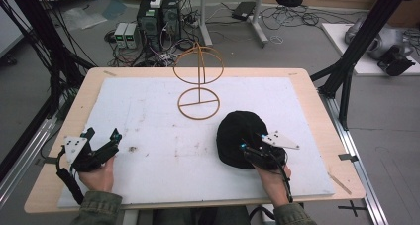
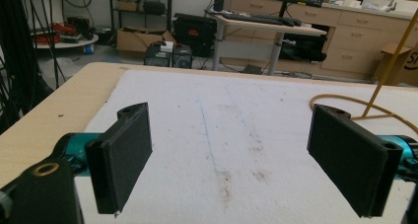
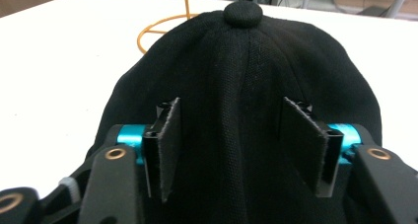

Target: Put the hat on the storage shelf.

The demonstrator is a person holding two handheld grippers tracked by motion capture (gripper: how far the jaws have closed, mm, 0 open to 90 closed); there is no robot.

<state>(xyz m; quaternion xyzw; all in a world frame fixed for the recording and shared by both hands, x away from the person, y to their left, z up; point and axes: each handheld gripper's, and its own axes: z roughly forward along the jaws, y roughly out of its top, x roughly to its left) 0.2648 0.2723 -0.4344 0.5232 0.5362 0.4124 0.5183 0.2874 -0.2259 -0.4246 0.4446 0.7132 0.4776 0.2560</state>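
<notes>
Over the near edge of a black cap (image 1: pixel 237 136), the right claw (image 1: pixel 253 153) is held partly open, its two padded jaws set either side of the crown's centre seam. From the right gripper view, the pads (image 3: pixel 170 145) appear to sit against the fabric, though whether cloth is actually pinched between them cannot be told. A grey three-cornered plate (image 1: pixel 281 140) is carried on top of this claw, and the right hand (image 1: pixel 271 180) is seen behind it at the surface's front edge.

The cap is shown lying crown-up on a white mat (image 1: pixel 163 136), with its top button (image 3: pixel 244 12) pointing away from the claw. Just beyond the cap, a gold wire hat stand (image 1: pixel 198 81) is set upright on the mat, its ring base (image 3: pixel 160 29) close behind the cap's far side.

Well to the left of the cap, the left claw (image 1: pixel 103 138) is held wide open above bare mat, with nothing between its jaws; faint brown stains (image 2: pixel 241 177) are seen on the mat ahead of it. The left hand (image 1: pixel 96 173) is placed near the mat's front left corner.

The mat is spread over a light wooden surface (image 1: pixel 86 93).
</notes>
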